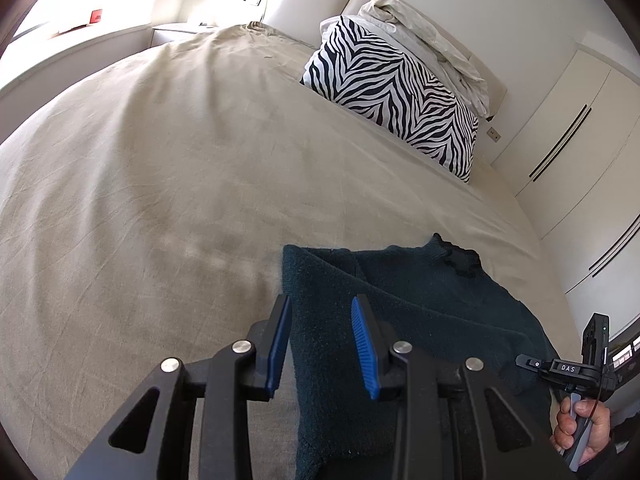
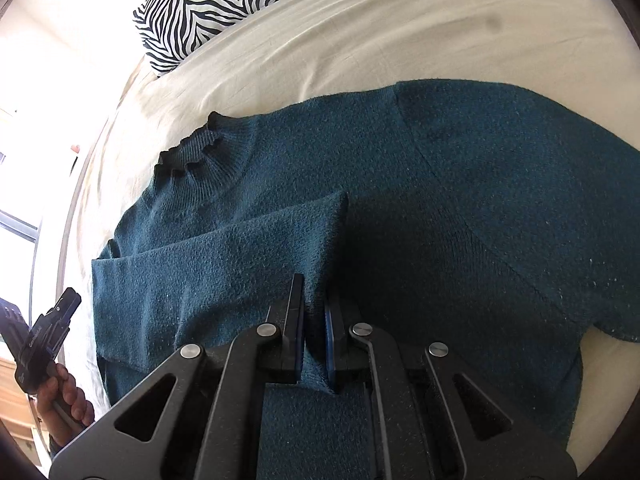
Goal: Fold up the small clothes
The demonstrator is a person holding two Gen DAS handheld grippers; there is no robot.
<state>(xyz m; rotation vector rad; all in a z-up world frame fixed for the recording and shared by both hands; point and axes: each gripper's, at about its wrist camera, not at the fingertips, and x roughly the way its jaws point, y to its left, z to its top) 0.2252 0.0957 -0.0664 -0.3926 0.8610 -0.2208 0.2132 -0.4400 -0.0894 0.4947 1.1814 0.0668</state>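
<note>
Left gripper: your left gripper stands part open with nothing pinched; its blue pads hover just above the sweater's near-left edge.
Left view, sweater: it lies on the bed, ahead and right of these jaws, collar at the far end towards the pillow.
Left view, other hand: your right hand grips its handle at the lower right.
Left view, writing: "DAS" reads on that tool.
Right gripper: your right gripper is clenched on a fold of the sweater at its near edge.
Right view, sleeve: a folded sleeve lies across the body, just left of the jaws, running left to right.
Right view, collar: collar sits far left.
Right view, other hand: your left hand is at the far-left edge.
Right view, writing: the tool's lettering is too small to read.
Key relation: the right gripper already has the cloth; the left is beside the opposite edge, so I judge it must drop and close there next.
</note>
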